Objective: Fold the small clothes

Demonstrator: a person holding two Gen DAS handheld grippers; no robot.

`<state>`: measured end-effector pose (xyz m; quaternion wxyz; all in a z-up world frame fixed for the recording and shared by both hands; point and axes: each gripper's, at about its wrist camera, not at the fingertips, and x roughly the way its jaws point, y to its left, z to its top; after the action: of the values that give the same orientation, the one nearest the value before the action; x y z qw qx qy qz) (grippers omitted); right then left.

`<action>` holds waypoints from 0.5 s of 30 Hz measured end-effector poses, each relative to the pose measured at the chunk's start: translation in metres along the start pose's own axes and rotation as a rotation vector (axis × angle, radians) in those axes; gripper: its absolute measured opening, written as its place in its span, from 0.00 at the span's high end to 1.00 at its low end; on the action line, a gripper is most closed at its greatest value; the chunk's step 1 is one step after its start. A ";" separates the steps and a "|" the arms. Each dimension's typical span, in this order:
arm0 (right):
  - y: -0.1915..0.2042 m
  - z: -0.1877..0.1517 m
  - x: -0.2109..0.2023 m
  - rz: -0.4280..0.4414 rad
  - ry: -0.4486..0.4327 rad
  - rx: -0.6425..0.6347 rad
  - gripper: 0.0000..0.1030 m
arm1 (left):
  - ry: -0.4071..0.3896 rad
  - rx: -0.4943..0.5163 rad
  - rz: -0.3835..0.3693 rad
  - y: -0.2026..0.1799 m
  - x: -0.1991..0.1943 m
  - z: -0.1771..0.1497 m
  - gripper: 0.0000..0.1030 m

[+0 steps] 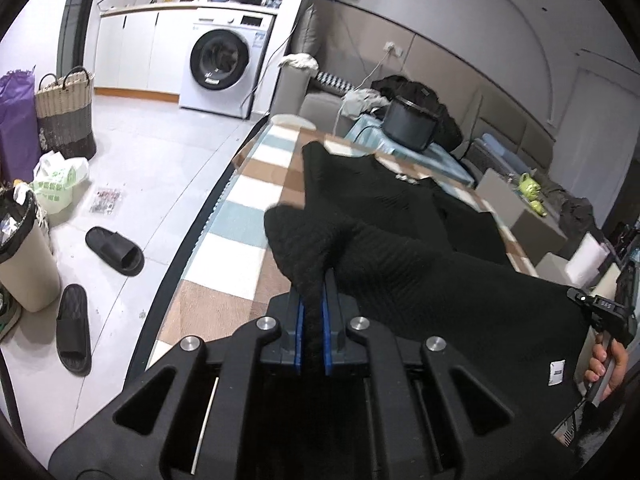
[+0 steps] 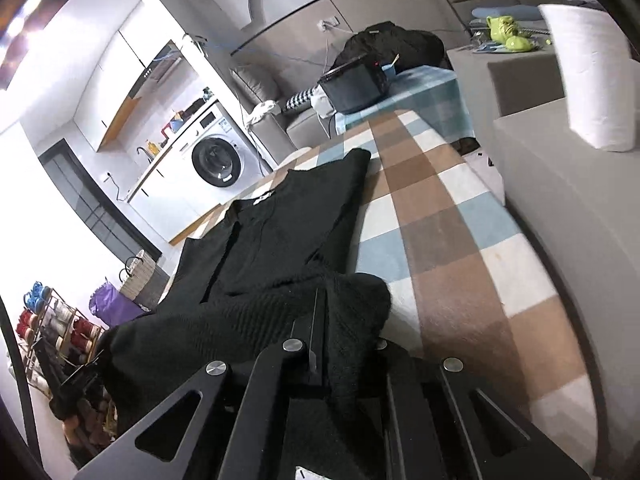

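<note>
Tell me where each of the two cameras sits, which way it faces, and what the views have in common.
Left wrist: sits on the left gripper, looking along its fingers over the black knit garment towards the washing machine; the person's other hand shows at right.
Right wrist: sits on the right gripper, looking along the checked table cover; no hand shows.
Shared: both grippers clamp that garment; both views show the washing machine and black pot.

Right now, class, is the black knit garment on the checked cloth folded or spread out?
Partly spread, not folded. Its far end lies flat on the checked cloth, while both tools pinch the black knit garment bunched at its near edge.
</note>
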<state>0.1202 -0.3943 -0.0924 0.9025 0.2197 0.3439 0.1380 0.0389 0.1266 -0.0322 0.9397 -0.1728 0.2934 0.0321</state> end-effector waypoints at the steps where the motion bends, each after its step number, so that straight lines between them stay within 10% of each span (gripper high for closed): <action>1: -0.001 0.000 -0.004 -0.006 -0.009 -0.003 0.97 | -0.007 0.002 -0.006 -0.001 -0.007 -0.001 0.96; 15: -0.001 0.028 0.002 -0.033 -0.033 0.046 0.96 | 0.048 -0.037 -0.006 0.003 0.017 0.018 0.96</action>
<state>0.1412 -0.4026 -0.0751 0.9049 0.2371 0.3354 0.1115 0.0620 0.1350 -0.0284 0.9291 -0.1919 0.3146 0.0308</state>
